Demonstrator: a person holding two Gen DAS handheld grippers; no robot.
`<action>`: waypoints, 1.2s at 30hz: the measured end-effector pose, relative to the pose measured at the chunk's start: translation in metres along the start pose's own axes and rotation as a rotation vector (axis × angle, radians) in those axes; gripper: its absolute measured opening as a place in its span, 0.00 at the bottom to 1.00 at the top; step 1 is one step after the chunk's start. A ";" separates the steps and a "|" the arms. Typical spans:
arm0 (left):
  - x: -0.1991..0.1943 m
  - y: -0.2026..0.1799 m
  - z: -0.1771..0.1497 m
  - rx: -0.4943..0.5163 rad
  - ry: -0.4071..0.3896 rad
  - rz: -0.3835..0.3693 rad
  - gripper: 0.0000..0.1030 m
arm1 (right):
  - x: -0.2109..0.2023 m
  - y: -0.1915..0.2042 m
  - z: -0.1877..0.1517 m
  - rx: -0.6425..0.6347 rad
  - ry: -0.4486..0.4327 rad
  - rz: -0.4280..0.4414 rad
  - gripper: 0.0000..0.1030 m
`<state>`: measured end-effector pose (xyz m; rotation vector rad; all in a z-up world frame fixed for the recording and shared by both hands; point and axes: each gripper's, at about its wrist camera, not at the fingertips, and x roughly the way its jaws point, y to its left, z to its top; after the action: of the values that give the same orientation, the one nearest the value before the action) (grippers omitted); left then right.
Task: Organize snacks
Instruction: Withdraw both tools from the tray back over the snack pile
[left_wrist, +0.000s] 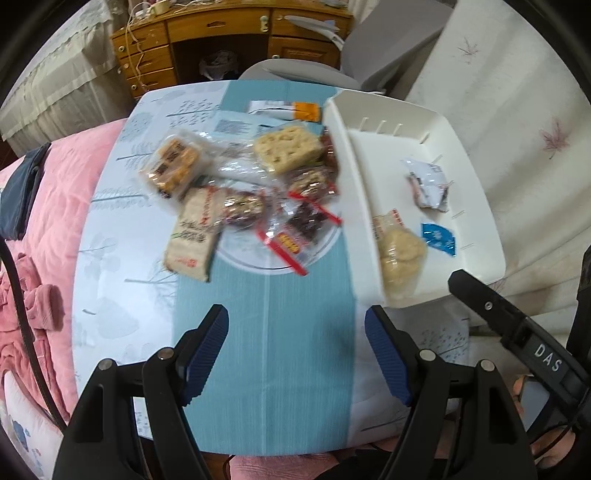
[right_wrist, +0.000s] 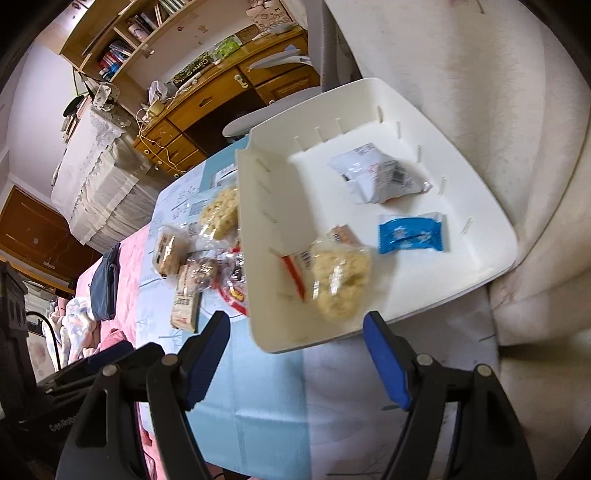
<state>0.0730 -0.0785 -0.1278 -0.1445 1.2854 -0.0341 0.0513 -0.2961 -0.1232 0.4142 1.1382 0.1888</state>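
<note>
A pile of wrapped snacks lies on the blue and white tablecloth. A white bin stands to its right, seen also in the right wrist view. In it lie a rice cracker pack, a blue packet and a white packet. My left gripper is open and empty above the cloth, short of the pile. My right gripper is open and empty just in front of the bin's near rim.
A wooden desk and a grey chair stand behind the table. A pink quilt lies to the left. A white embroidered cover rises right of the bin. The right gripper's body shows at lower right.
</note>
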 end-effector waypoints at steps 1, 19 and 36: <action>-0.001 0.006 -0.001 -0.002 -0.001 0.004 0.73 | 0.001 0.006 -0.002 0.001 -0.002 -0.001 0.73; -0.017 0.142 0.017 0.056 0.006 0.048 0.73 | 0.042 0.118 -0.040 0.073 -0.045 0.017 0.73; 0.002 0.222 0.079 0.120 -0.015 0.042 0.77 | 0.116 0.193 -0.062 0.085 0.031 -0.045 0.73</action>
<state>0.1368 0.1477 -0.1358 -0.0145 1.2674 -0.0740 0.0553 -0.0664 -0.1629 0.4619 1.1881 0.1086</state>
